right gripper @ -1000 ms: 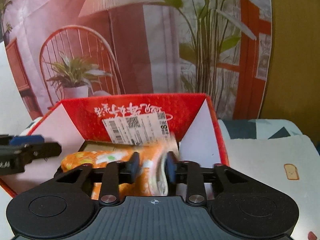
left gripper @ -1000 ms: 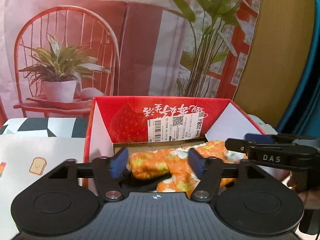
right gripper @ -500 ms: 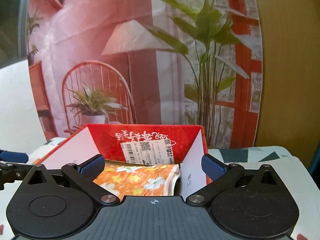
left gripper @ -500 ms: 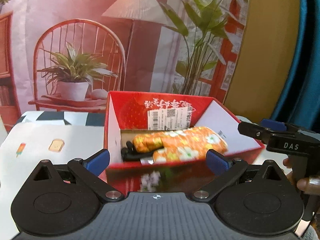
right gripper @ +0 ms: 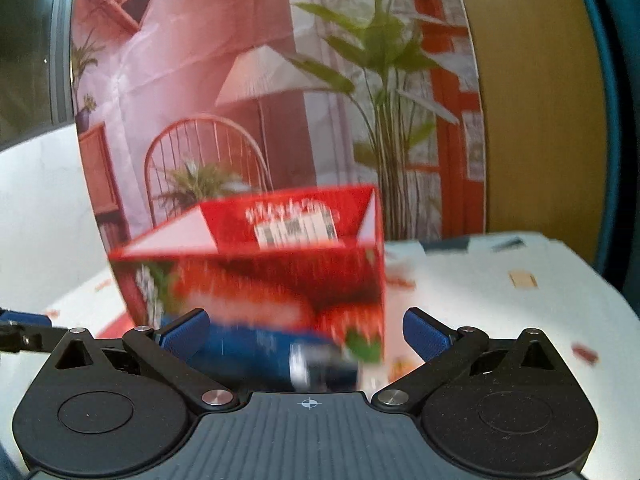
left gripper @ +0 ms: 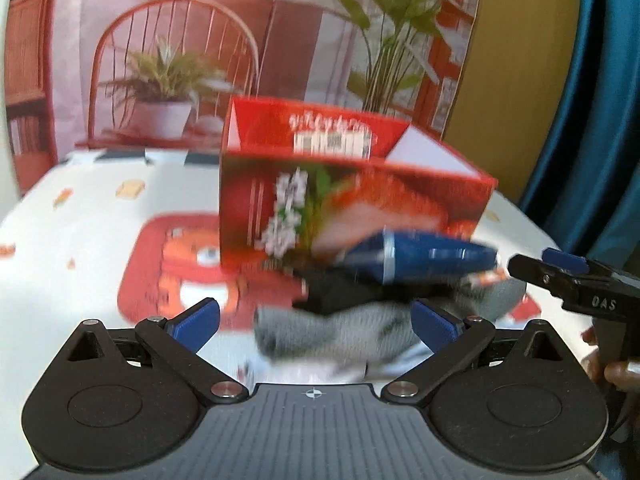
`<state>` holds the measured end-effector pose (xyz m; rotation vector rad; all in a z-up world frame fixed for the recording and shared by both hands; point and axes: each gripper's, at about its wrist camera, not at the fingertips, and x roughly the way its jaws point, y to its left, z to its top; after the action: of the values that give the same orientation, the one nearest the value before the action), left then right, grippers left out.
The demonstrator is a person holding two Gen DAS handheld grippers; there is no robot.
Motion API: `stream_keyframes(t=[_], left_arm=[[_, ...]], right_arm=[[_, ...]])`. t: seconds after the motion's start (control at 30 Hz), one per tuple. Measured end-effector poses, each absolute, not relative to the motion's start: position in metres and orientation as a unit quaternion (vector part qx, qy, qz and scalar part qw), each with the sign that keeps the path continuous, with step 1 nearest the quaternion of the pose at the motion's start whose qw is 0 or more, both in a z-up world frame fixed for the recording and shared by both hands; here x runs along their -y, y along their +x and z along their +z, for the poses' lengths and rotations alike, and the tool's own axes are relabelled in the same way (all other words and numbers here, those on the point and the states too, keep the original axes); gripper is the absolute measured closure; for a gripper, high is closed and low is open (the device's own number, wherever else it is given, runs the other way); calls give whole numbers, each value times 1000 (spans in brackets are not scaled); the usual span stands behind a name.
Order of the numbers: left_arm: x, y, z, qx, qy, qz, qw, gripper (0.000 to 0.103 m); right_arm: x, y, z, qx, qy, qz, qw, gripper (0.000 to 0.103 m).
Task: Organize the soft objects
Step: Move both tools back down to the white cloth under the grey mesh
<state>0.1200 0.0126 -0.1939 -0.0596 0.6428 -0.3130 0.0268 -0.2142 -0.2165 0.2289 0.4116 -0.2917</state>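
on the white patterned tablecloth (left gripper: pixel 80 216), the tall red glossy cardboard box (left gripper: pixel 352 208) is stood open-topped; its contents are hidden from both views. just in front of it a pile of soft items is left: a grey knitted sock (left gripper: pixel 340 332) lowest, a black fabric piece (left gripper: pixel 344 292) across it, a dark blue rolled bundle with a pale band (left gripper: pixel 420 260) on top. both left gripper (left gripper: pixel 316 318) and right gripper (right gripper: pixel 306 332) have just been spread wide, nothing clamped. next pick is best taken from the top, pinched mid-roll, since limp knit sags.

Glossy printed cardboard box (left gripper: pixel 352 208), soft grey knit cloth (left gripper: pixel 340 332)
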Motion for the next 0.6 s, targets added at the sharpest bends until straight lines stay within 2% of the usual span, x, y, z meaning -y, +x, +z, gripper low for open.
stream_keyframes(t=[0.1, 0.17, 0.23, 0.27, 0.33, 0.43, 0.6], left_arm=[[-17, 118, -206, -326, -34, -145, 934, 5], [-18, 120, -213, -332, -35, -142, 932, 17], [-19, 123, -219, -342, -33, -136, 929, 26], [-20, 123, -222, -346, -35, -136, 928, 29], [-20, 122, -227, -349, -40, -142, 926, 30], [-18, 123, -231, -348, -33, -142, 926, 30], [-18, 125, -236, -352, -38, -139, 925, 31]], right_arm=[[205, 12, -230, -222, 120, -150, 956, 0], [202, 5, -236, -233, 131, -156, 951, 1], [201, 3, -240, -244, 133, -162, 947, 7], [204, 4, -240, -249, 135, -163, 945, 14], [206, 5, -243, -258, 143, -163, 941, 26], [205, 8, -249, -276, 141, -161, 937, 33], [205, 14, -257, -301, 138, -169, 928, 34]])
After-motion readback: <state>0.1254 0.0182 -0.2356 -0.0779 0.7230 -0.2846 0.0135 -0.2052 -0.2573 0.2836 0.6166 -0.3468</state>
